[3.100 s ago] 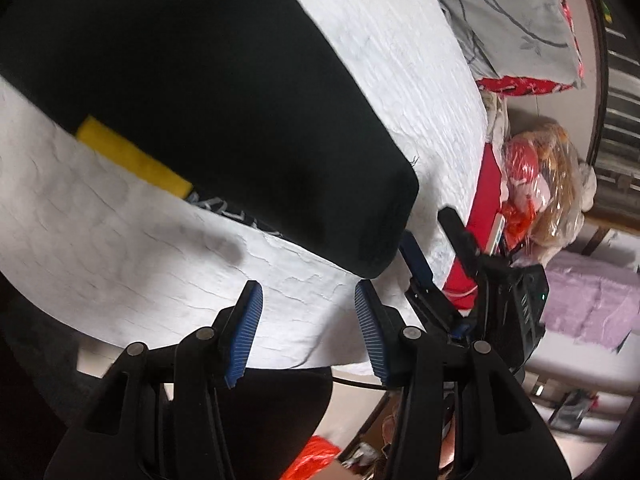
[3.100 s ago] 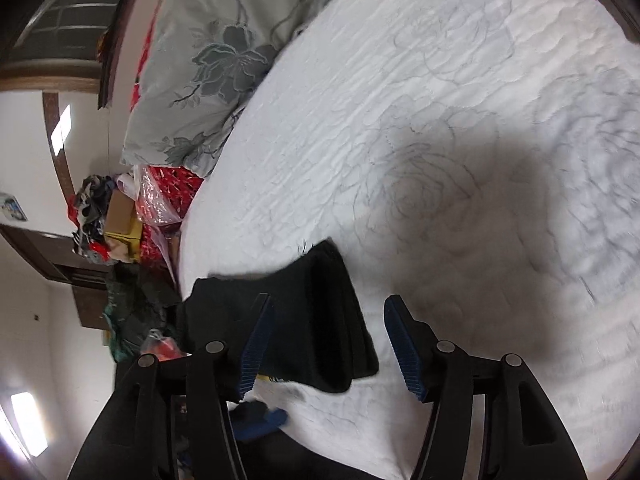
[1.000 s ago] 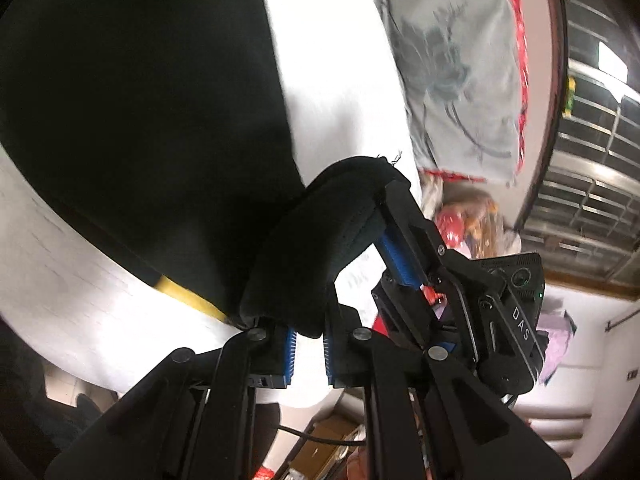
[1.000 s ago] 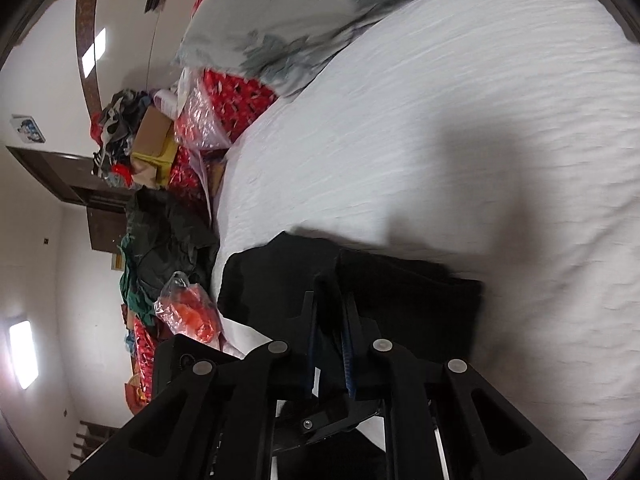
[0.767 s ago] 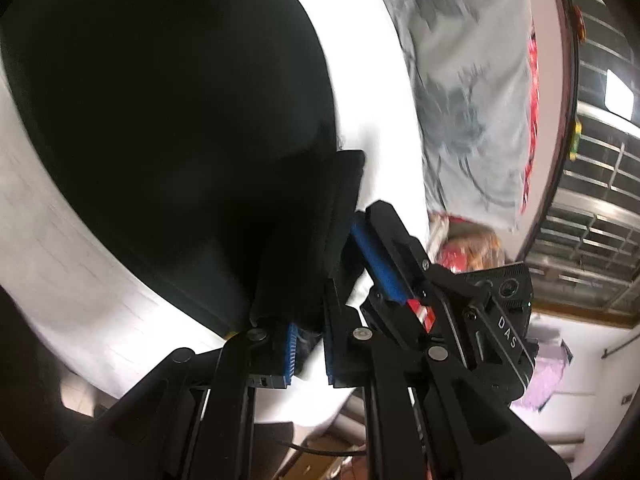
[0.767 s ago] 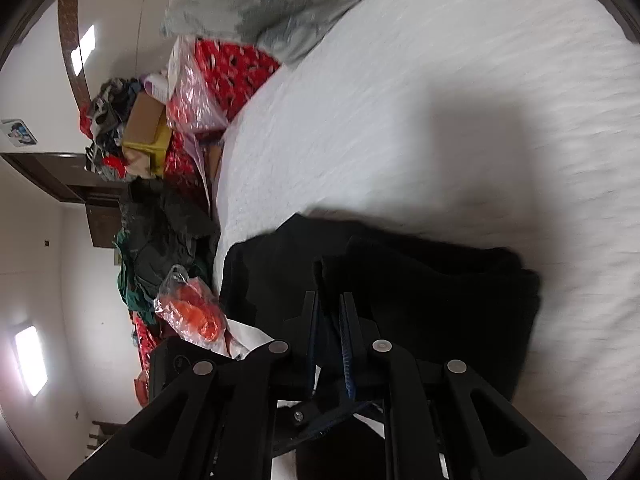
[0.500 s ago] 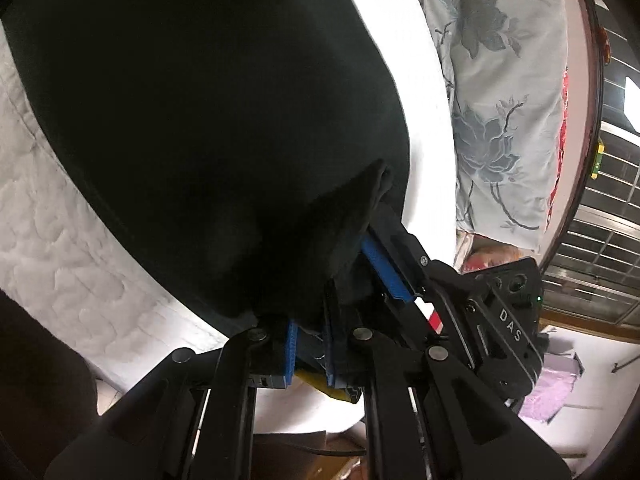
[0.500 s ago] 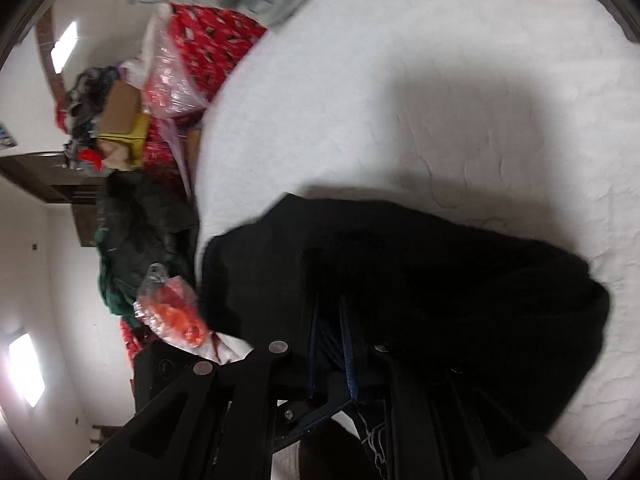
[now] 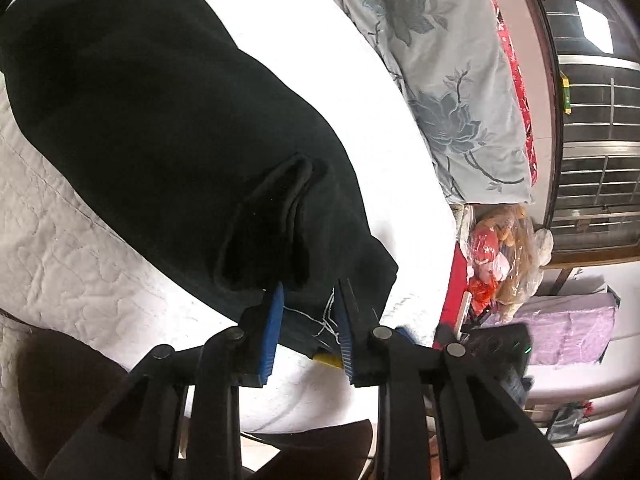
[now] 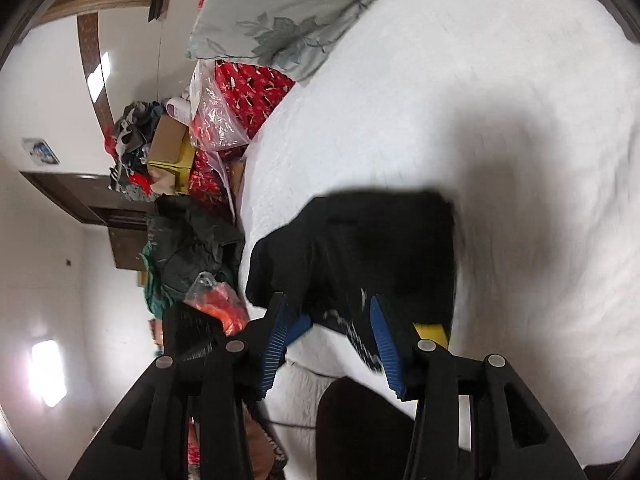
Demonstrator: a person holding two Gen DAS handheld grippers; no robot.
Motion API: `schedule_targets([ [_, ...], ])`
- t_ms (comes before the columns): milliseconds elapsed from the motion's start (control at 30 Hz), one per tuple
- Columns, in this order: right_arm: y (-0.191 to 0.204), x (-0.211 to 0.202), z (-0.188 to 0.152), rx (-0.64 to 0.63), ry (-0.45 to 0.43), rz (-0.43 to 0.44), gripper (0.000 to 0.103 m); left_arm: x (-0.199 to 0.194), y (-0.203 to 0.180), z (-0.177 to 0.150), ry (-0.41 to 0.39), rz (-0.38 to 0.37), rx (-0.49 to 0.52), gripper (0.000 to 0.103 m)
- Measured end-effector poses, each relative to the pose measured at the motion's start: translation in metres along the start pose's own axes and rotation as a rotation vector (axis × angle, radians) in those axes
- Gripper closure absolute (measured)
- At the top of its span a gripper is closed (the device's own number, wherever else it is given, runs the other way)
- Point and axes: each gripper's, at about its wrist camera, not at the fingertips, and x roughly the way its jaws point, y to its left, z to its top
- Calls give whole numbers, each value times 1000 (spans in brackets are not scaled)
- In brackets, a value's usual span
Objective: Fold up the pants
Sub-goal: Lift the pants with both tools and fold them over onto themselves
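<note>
Left wrist view: left tongs (image 9: pixel 308 320) spread over folded black pants (image 9: pixel 168 120) on white bed (image 9: pixel 80 272); right tongs (image 10: pixel 328 328) spread too, at pants' near edge.

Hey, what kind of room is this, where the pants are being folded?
Most likely a lived-in bedroom. The black pants lie on a bed with a white quilted cover, a grey flowered pillow sits at its head, and bags and boxes are piled beside it.
</note>
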Motion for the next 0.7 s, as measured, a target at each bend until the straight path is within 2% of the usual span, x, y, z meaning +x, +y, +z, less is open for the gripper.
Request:
schedule_targets([
  [100, -16, 15, -15, 33, 26, 10, 58, 7, 1, -1, 18, 7, 3, 80],
  [233, -31, 25, -25, 3, -6, -135, 65, 26, -1, -4, 42, 157, 92, 80],
  [300, -42, 26, -25, 18, -13, -148, 75, 38, 4, -5, 54, 178, 97, 80],
  [367, -41, 26, -25, -9, -15, -170, 78, 37, 3, -5, 52, 177, 97, 80],
  [467, -29, 22, -26, -32, -22, -166, 71, 26, -2, -5, 74, 158, 121, 80],
  [567, -12, 3, -28, -81, -70, -156, 67, -2, -4, -2, 65, 118, 156, 80],
  [700, 21, -11, -33, -214, -146, -246, 47, -46, 3, 15, 26, 125, 193, 80],
])
